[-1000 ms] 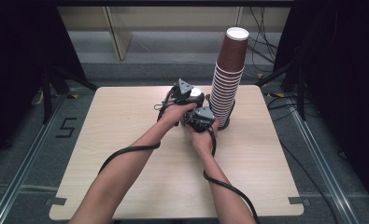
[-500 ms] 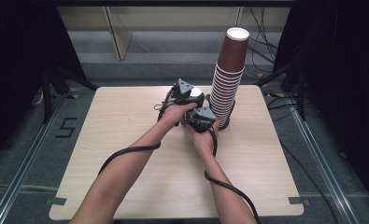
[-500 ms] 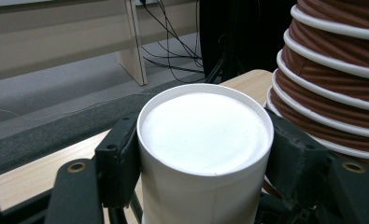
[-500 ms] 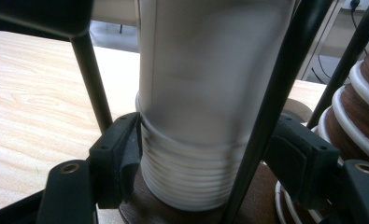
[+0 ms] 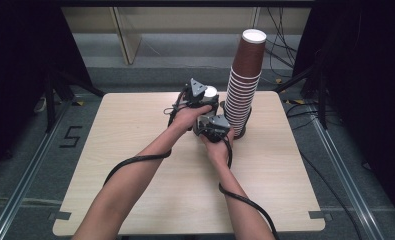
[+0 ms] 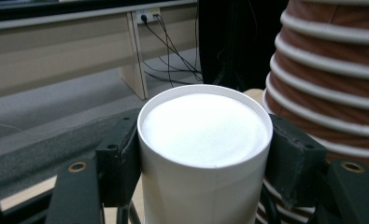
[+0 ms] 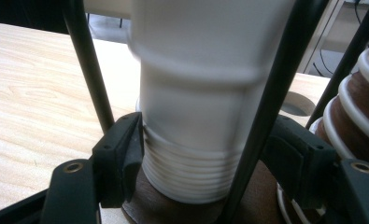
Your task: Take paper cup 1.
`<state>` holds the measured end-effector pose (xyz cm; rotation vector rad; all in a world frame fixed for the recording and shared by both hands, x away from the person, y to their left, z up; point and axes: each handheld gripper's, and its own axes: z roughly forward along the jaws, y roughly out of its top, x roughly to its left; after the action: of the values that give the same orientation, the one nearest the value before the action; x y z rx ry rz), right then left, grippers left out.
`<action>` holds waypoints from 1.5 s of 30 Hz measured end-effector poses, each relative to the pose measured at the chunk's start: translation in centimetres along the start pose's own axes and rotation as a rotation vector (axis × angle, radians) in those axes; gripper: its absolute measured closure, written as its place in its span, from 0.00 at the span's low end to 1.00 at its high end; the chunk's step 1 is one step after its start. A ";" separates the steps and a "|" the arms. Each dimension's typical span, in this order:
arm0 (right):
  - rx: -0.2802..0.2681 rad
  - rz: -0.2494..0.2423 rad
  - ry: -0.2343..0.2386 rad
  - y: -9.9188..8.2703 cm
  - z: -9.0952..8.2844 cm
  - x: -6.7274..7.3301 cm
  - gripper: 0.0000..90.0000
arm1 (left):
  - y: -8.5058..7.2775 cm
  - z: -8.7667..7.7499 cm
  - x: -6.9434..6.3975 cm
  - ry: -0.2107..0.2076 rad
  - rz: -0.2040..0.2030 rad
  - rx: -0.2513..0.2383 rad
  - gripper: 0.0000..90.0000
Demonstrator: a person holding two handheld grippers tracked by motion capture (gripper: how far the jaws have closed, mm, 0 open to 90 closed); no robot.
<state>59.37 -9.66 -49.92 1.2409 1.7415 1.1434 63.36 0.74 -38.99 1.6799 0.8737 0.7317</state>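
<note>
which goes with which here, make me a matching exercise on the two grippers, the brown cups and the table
Column one:
1. left gripper
2. right gripper
3. brown cup stack
4. table

Column two:
a. light wood
b. at the stacked white rims, low down
c. shut on the upside-down white cup near its top
d. tall, standing at the table's far right

Pairs: 1-c, 2-b, 3-d, 4-a

The right gripper's jaws have just been closing, with the stacked white rims between them.
</note>
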 end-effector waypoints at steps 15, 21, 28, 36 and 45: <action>0.006 0.000 0.013 0.0 -1.5 0.0 0.26 | 3.2 -2.2 0.0 0.010 0.018 -0.079 0.37; 0.003 -0.011 0.005 -0.7 -2.3 -0.3 0.25 | 3.8 -3.3 -0.2 -0.001 0.017 -0.102 0.37; -0.001 -0.036 0.081 -0.6 -4.6 -1.7 0.22 | 4.1 -5.9 0.2 -0.019 0.021 -0.094 0.37; 0.008 -0.041 0.154 -0.7 -8.7 -3.1 0.20 | 3.0 -9.1 0.2 -0.063 0.054 -0.060 0.38; -0.024 -0.046 0.225 -0.9 -13.8 -4.5 0.18 | 0.2 -11.9 -1.2 -0.123 0.084 -0.011 0.37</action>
<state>48.03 -17.61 -45.50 1.0855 1.9033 1.3142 53.05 5.90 -35.81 1.7410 0.7160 0.6803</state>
